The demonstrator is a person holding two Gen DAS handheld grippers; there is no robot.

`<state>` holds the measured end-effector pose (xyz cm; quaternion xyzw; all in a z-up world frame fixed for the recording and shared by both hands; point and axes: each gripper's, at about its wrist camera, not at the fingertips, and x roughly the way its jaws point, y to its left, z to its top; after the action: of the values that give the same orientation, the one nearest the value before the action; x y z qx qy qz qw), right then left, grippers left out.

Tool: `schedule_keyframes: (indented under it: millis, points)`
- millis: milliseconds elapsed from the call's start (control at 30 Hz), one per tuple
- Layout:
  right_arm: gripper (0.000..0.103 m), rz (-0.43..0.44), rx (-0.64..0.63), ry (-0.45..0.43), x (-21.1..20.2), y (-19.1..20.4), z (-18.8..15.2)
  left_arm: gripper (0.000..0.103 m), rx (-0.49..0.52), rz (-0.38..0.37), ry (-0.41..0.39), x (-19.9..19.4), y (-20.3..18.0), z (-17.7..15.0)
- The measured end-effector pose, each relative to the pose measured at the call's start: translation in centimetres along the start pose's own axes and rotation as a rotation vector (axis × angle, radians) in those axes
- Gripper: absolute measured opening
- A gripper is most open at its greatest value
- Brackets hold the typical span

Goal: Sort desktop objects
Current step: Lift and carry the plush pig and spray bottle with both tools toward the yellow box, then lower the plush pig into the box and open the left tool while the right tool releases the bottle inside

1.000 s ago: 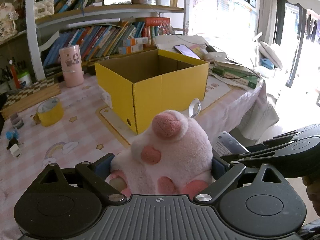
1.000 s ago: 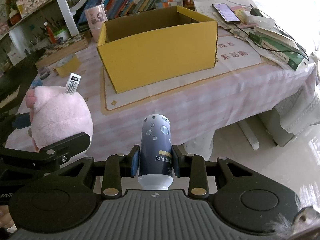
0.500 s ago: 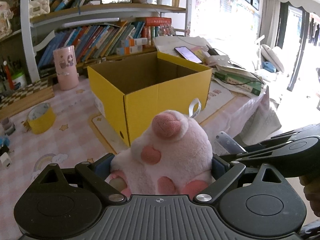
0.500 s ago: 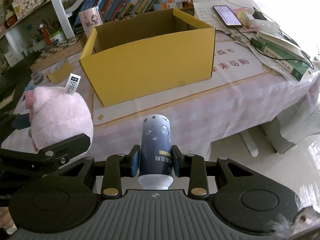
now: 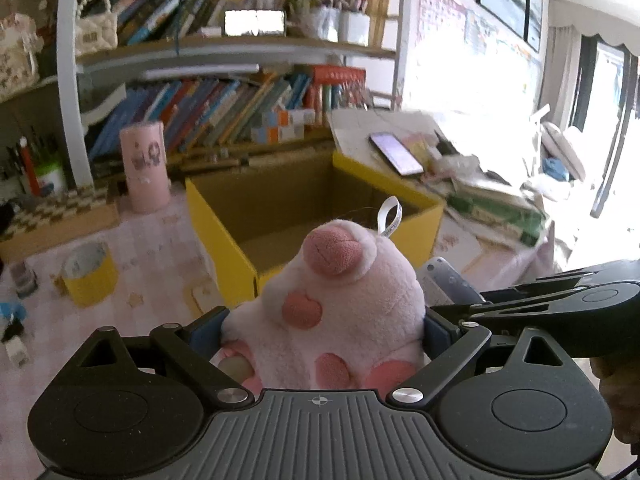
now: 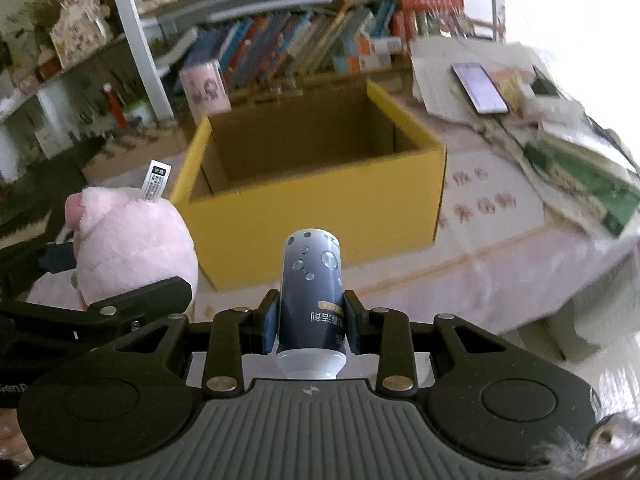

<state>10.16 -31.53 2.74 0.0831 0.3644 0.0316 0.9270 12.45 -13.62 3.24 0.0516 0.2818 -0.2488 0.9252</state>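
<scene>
Two laden tongs — pink plush toy [image 5: 340, 304], dark bottle [image 6: 311, 288] — before yellow box [image 6: 320, 200].

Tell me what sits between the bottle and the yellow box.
Nothing solid. In the right wrist view, only bare tablecloth shows between the bottle, held in the right gripper, and the box. The plush is off to the left.

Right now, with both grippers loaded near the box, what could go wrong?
The plush bulges wide past the left gripper; it may snag the box rim. The bottle sits close beside the plush, so the two could collide. The phone and papers lie just right of the box.
</scene>
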Motion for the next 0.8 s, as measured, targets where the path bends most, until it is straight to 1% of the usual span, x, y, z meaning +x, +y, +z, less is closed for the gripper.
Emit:
schedule_keyframes:
  millis: [233,433,667,800]
  points:
    - [0.030,0.049,-0.035,-0.068,-0.1,-1.1,3.3,0.097,-0.002,0.035,-0.063,0.5,-0.6,2.8]
    - [0.030,0.071,-0.075,-0.109,0.9,-2.2,6.2,0.097,-0.014,0.059,-0.090,1.8,-0.8,5.2]
    - [0.030,0.110,-0.080,-0.119,3.7,-3.9,10.3,0.097,-0.048,0.091,-0.087,5.2,-0.1,7.9]
    - [0.030,0.120,-0.095,-0.085,6.6,-4.7,12.5,0.097,-0.075,0.106,-0.050,7.9,0.7,8.8]
